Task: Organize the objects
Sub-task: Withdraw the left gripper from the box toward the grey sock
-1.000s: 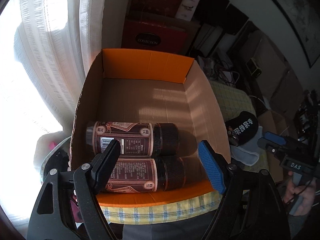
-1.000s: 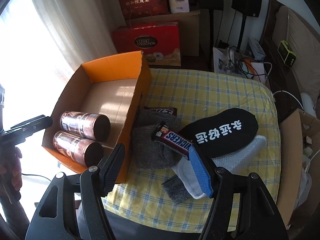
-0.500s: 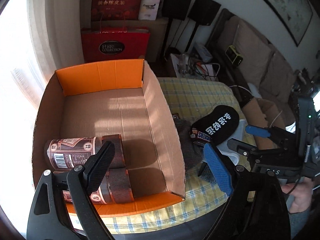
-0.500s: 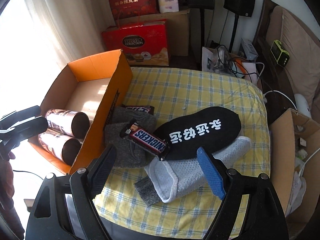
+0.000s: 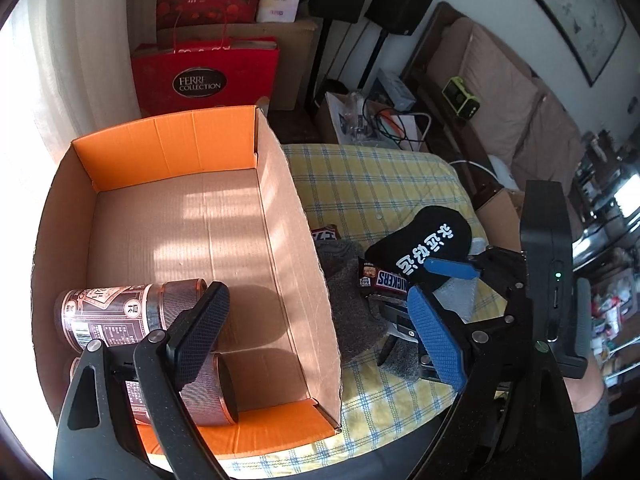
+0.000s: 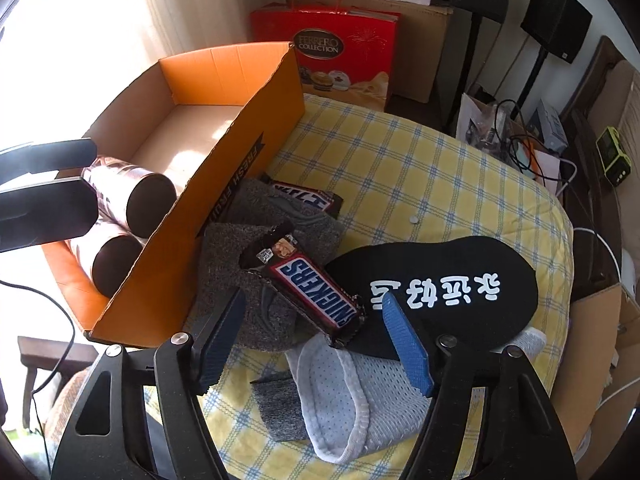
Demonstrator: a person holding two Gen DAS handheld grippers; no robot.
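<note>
Hovering: right gripper (image 6: 312,344) over the Snickers bar (image 6: 306,286), jaws spread and just closing in, bar's near end between the pads, no contact seen.
Bar axis: diagonal, far-left to near-right, lying across the grey sock (image 6: 256,264) and the black sock (image 6: 440,280).
Nearer hand: right; left gripper (image 5: 316,328) is open, empty, straddling the box's right wall.
Box (image 5: 280,208): left of the pile, holds two cans (image 5: 120,312) lying at its near end, rest bare.
Loose: second bar (image 6: 306,196) just beside the box wall, white mesh sock (image 6: 352,404) nearest.
</note>
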